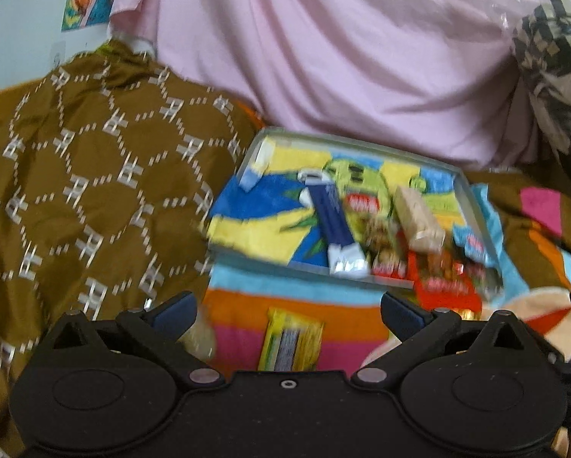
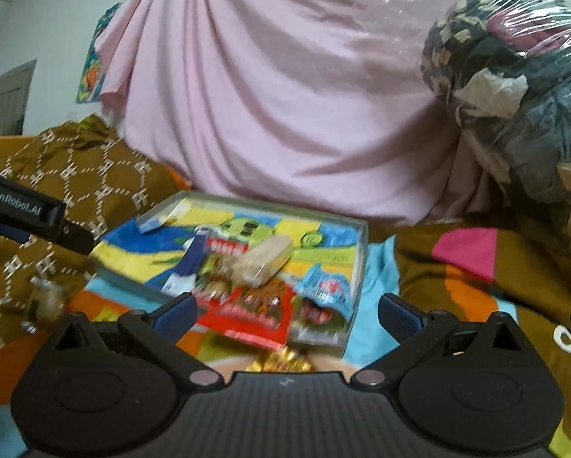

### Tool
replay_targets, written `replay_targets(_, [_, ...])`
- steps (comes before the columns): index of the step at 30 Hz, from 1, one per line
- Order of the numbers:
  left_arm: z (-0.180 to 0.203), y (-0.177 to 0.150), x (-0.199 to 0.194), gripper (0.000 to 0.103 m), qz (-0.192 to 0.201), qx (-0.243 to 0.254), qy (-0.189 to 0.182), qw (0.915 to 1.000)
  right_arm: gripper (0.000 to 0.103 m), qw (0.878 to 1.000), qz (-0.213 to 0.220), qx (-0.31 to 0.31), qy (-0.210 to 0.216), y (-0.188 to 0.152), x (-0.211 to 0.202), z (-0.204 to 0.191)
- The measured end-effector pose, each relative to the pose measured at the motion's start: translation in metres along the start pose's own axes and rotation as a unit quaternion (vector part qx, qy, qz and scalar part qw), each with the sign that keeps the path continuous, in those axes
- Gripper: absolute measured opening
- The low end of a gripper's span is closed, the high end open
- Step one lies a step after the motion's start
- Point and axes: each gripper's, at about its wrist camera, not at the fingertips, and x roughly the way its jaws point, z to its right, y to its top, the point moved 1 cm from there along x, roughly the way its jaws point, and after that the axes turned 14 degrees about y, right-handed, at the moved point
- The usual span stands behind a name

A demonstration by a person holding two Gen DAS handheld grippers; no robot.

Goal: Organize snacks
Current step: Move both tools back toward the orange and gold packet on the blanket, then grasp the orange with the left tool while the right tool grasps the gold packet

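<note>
A pink sheet (image 1: pixel 323 57) hangs behind the work area, with a brown patterned cloth (image 1: pixel 87 160) heaped to the left and a plastic-wrapped bundle (image 2: pixel 514 68) to the right. On the striped, many-coloured blanket (image 1: pixel 285 305) sits a clear tray (image 1: pixel 465 187) holding the snacks: a blue bar (image 1: pixel 333 221), a beige wafer pack (image 1: pixel 415 217), red packets (image 1: pixel 445 286) and a light-blue packet (image 2: pixel 323 290), crowded toward its right end.

Only the left view shows a yellow packet (image 1: pixel 289 339) lying outside the tray, on the blanket just ahead of the left gripper (image 1: pixel 285 313). Only the right view shows gold-wrapped sweets (image 2: pixel 281 360) close under the right gripper (image 2: pixel 285 313), and the left gripper's side reaching in at the far left.

Both grippers point level toward the tray, fingers spread wide, holding nothing. Both views are motion-blurred.
</note>
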Motion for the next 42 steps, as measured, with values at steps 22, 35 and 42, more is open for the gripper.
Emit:
replay_targets(22, [-0.004,-0.063,0.001,0.102,-0.070,0.045,-0.010,0.9965,0.103,0.974,-0.193,0.104,0.050,-0.035,0.027,0.004])
replay_targets(35, [0.007,-0.074,0.001,0.102,-0.078,0.073,-0.012,0.9942,0.103,0.967,-0.217,0.123,0.049,-0.039,0.034,0.008])
replay_targets(42, [0.015,-0.074,0.001,0.102,-0.074,0.085,-0.014,0.9936,0.103,0.966,-0.218,0.127,0.050,-0.038,0.036,0.008])
